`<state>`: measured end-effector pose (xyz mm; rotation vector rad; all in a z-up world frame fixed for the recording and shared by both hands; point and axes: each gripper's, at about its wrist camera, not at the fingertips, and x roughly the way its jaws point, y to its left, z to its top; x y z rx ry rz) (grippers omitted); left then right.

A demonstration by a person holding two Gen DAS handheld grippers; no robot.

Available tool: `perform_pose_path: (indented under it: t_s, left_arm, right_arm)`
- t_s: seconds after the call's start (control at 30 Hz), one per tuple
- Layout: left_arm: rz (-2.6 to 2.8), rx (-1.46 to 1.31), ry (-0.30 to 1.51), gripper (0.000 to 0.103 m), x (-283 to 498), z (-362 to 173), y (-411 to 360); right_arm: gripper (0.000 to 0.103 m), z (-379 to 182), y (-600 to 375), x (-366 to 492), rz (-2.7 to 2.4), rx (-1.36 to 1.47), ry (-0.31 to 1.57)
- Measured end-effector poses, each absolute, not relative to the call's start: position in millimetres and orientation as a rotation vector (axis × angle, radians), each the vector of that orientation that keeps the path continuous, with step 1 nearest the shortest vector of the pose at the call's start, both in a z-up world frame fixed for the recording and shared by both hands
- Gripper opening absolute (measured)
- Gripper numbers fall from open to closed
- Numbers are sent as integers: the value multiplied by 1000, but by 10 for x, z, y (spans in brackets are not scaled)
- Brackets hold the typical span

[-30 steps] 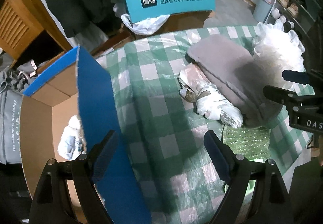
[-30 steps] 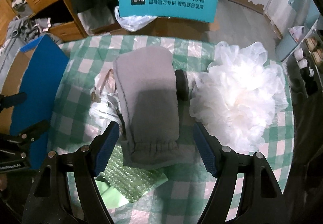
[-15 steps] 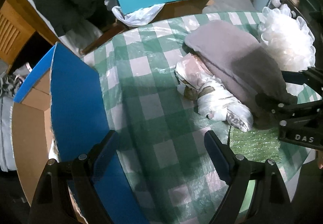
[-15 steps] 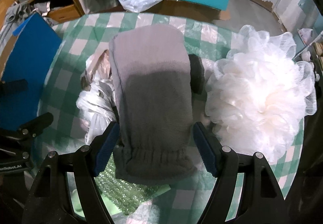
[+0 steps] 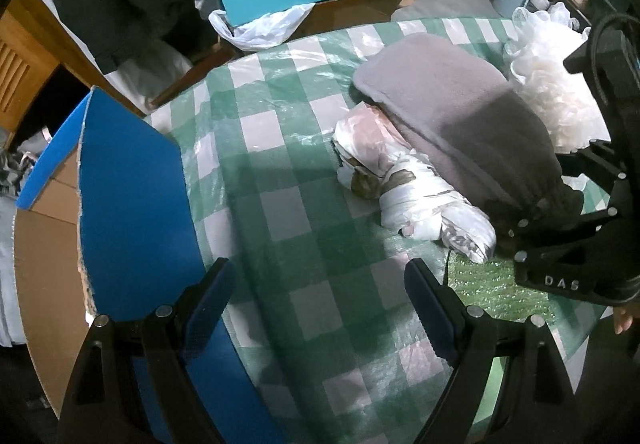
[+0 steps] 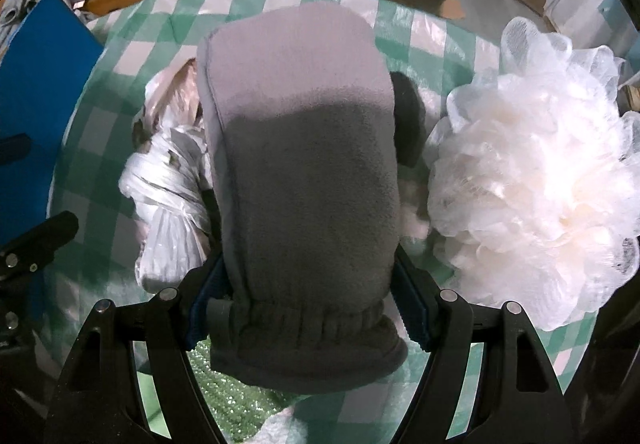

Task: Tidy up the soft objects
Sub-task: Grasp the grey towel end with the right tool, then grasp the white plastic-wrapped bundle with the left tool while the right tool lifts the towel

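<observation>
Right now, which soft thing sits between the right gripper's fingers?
The grey mitten; the white mesh puff and wrapped plastic bundle lie beside it, outside the fingers.

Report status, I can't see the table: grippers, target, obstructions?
Right gripper open, straddling grey mitten. Left gripper open, empty, above checked cloth. White mesh pouf and plastic bag crowd mitten's sides.

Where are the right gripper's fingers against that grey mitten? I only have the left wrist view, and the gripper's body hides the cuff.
Observer: The right gripper is open and straddles the grey mitten just above its gathered cuff, with one pad on each side.
Operator: Anything under the mitten on its far side?
Observer: Yes, a black item pokes out from under that edge, toward the white bath puff.
Operator: Is the puff between the pads?
Observer: No, it lies beyond the finger on that side, outside the jaws.
</observation>
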<state>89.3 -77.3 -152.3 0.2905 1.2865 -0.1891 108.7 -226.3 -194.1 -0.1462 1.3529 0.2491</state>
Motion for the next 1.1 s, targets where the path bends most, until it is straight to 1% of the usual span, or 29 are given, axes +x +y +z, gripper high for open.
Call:
perform_pose_path:
  t_s: [0.07,0.1,0.13,0.17,0.2,0.23,0.27,0.37,0.6,0.93,1.1]
  left_arm:
    - [-193,287,1291,88,910,-1536,-792]
    - [-195,284,1291,88,918,-1538,-799]
    - [-197,282,1292,88,923,-1540,-804]
    - [-199,280,1293,88,935,-1543,-815]
    - [-200,278,1293,88,941,-1542,-824]
    - [-202,274,1292,88,948,-1539,-832]
    - [-203,269,1290,88,959,-1535,-842]
    - [-208,254,1289,88,1002,-1534,-879]
    - [-211,174,1290,88,1121,-1500,-949]
    - [-184,107,1289,88,1294,-1608,-1120]
    - [-189,106,1325,88,1373,-1748,-1222]
  right_arm:
    - [73,-1962,-2260,1101,256,-147,1350]
    - [69,-1956,-2267,1099,258,-147,1346]
    - [55,-1945,-2270,1101,262,-145,1342]
    - [44,-1930,-2292,1112,261,-142,1336]
    - [40,-1905,-2299,1105,260,-140,1331]
    - [30,-1872,-2310,1102,266,-135,1326]
    - [24,-1825,-2328,1100,274,-124,1317]
    - [21,-1710,-2364,1088,272,-115,1285]
    - [21,-1493,-2452,973,248,-95,1226]
    - [21,-1478,-2582,1012,222,-73,1227]
    - [21,-1491,-2589,996,226,-75,1225]
